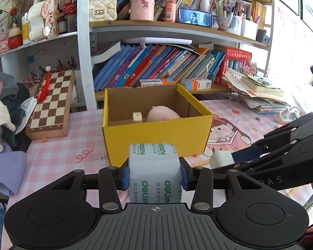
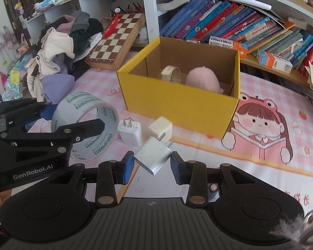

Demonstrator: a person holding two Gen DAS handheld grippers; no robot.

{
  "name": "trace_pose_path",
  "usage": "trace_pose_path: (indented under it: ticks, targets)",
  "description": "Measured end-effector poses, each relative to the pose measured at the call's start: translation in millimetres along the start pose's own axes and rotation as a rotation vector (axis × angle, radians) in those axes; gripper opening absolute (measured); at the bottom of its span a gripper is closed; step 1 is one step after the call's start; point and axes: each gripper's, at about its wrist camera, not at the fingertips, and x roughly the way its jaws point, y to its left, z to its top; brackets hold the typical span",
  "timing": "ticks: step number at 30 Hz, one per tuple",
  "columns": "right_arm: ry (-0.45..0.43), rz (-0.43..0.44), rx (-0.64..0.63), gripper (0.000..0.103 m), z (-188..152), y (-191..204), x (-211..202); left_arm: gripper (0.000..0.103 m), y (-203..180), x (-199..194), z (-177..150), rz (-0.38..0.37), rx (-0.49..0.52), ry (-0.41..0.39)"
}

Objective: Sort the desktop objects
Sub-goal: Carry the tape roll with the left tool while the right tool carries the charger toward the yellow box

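A roll of clear packing tape (image 1: pixel 155 171) is clamped in the left claw (image 1: pixel 155 176), a white plug charger (image 2: pixel 152 155) in the right claw (image 2: pixel 152 164), before a yellow cardboard box (image 2: pixel 177 102) on the counter (image 2: pixel 260 166).

The clear roll of packing tape (image 1: pixel 155 173) carries green "deli" and "PIZEN" print. White "GenRobot.AI" lettering stands on the black left gripper (image 2: pixel 32 171) arm. The white-and-orange carton (image 2: pixel 227 41) reads roughly "Osmile".

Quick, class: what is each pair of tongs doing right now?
Left tongs: closed on the tape roll.
Right tongs: closed on the white plug adapter.
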Motion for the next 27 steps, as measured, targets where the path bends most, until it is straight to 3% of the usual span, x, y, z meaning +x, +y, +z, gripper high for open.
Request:
trace_pose_path:
  ticks: [6,21,27]
  targets:
    - [-0.019,0.024,-0.021,0.036,16.7,-17.3,-1.8,0.043,-5.3,5.0,16.0,0.015,-0.002,-0.021]
    - [-0.17,0.002,-0.061,0.036,82.9,-76.4,-10.3,0.043,-10.1,23.3,90.6,0.068,0.055,-0.161]
    - [-0.173,0.0,-0.089,0.036,105.6,-89.7,5.3,0.043,-10.7,51.2,103.4,0.088,0.067,-0.148]
